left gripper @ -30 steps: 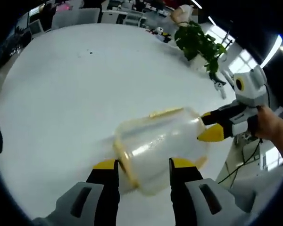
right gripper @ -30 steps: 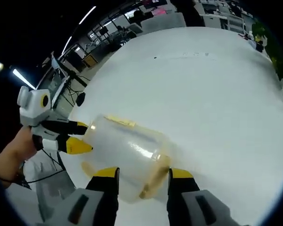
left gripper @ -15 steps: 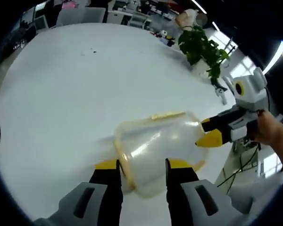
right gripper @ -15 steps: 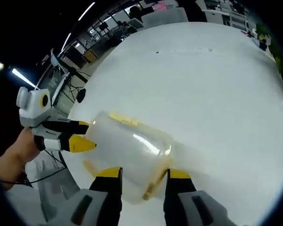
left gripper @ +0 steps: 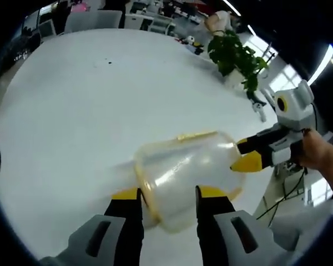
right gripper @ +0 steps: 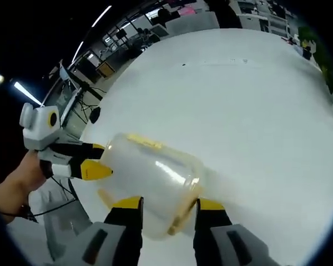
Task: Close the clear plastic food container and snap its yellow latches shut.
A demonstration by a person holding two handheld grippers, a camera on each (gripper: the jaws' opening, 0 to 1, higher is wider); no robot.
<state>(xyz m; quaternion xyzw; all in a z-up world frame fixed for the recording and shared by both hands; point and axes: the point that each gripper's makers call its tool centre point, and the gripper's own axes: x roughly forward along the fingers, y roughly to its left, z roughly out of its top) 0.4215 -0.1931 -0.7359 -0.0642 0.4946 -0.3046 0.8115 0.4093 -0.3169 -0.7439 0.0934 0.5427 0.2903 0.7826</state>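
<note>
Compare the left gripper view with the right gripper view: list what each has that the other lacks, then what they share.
Left gripper view alone: a potted green plant at the table's far edge, and the right gripper coming in from the right, held by a hand.

Right gripper view alone: the left gripper coming in from the left, and dark office furniture beyond the table edge.

Shared: the clear plastic container with yellow latches, gripped from both ends, over the white table.
</note>
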